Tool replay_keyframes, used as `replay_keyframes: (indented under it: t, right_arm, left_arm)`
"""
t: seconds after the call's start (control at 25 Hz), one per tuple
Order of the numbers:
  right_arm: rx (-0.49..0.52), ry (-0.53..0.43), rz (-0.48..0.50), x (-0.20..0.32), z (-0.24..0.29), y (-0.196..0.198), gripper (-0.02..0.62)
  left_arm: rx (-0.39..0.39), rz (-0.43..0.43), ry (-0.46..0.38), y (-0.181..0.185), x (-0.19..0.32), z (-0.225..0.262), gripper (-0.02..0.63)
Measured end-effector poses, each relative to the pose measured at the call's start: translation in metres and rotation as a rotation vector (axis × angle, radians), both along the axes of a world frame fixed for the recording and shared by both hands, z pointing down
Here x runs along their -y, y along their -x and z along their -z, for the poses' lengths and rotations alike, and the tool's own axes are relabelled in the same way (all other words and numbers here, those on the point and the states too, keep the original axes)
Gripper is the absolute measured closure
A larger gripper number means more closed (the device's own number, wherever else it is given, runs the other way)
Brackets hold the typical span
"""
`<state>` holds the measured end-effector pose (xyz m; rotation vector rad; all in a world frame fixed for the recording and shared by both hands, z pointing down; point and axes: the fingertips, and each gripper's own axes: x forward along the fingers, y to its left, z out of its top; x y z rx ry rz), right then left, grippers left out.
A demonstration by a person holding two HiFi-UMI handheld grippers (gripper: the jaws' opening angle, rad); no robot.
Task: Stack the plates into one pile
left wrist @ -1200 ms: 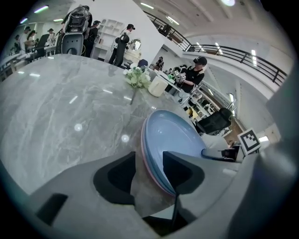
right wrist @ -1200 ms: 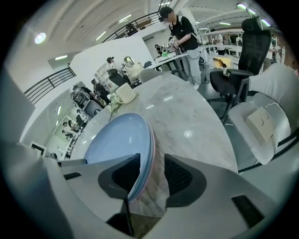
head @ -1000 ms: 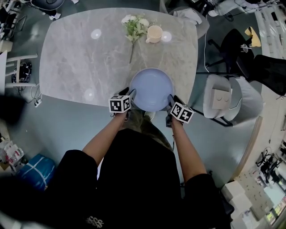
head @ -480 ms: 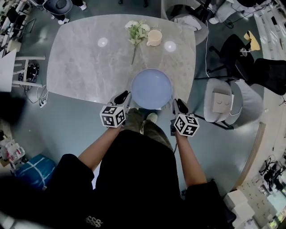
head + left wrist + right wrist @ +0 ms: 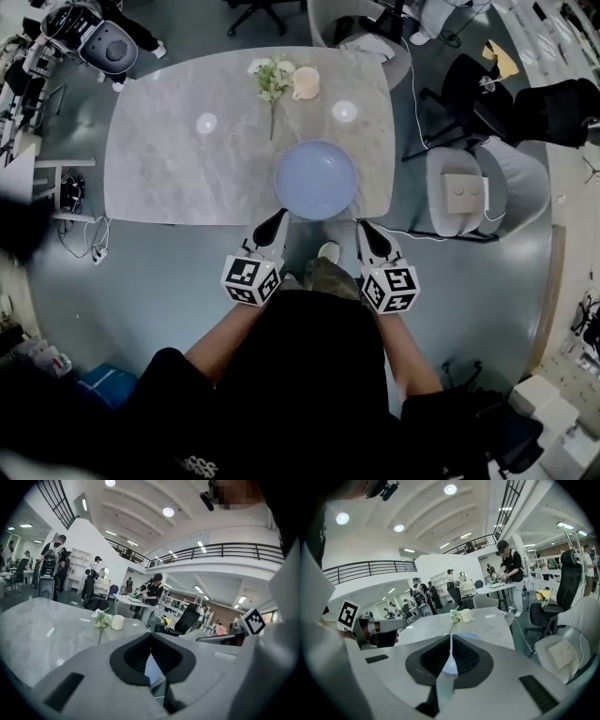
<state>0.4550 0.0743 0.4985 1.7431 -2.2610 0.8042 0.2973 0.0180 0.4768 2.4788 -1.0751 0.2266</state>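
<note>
Left gripper (image 5: 278, 218) clenched, empty; right gripper (image 5: 362, 228) jaws have just been closing, nothing between. Pale-blue round plates (image 5: 316, 179) read as one pile at the near edge of the grey marble table (image 5: 169, 159). Stacking looks done; no pickup left.

One tabletop (image 5: 169, 169) carries one cup (image 5: 306, 83), one bunch of flowers (image 5: 271, 77) and one pile of plates (image 5: 316, 178), its plate count unclear from above. Two grippers show: the left hand-held gripper (image 5: 278, 218) and the right hand-held gripper (image 5: 363, 228).

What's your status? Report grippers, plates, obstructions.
Left gripper shut, empty; right gripper jaws just closing to shut, nothing between. Blue plate pile at table near edge, no gripper touching. Flower and mug beyond, not in the way.
</note>
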Motion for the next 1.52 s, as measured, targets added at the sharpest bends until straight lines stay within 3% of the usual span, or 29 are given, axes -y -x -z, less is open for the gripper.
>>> replay_keyframes:
  t: [0.32,0.52,0.72,0.96,1.52]
  right_arm:
    - [-0.028,-0.040,-0.100,-0.050,0.043,0.076,0.572]
    - [-0.077,-0.046,-0.084,-0.077,0.055,0.101,0.572]
    - [-0.111,-0.100,-0.113,-0.094,0.079,0.110,0.572]
    - [-0.165,-0.209,-0.112,-0.100,0.111,0.097,0.575]
    - [-0.186,-0.288,-0.137,-0.123,0.131,0.058,0.580]
  left_arm:
    - [-0.108,-0.154,0.030,0.032,-0.067,0.019,0.589]
    - [-0.123,-0.125,0.008,0.058,-0.085,0.029,0.589]
    - [-0.116,-0.130,-0.070,0.076,-0.107,0.061,0.589]
    - [-0.102,-0.078,-0.142,0.080,-0.109,0.080,0.590]
    - [-0.040,-0.017,-0.210,0.076,-0.121,0.103,0.591]
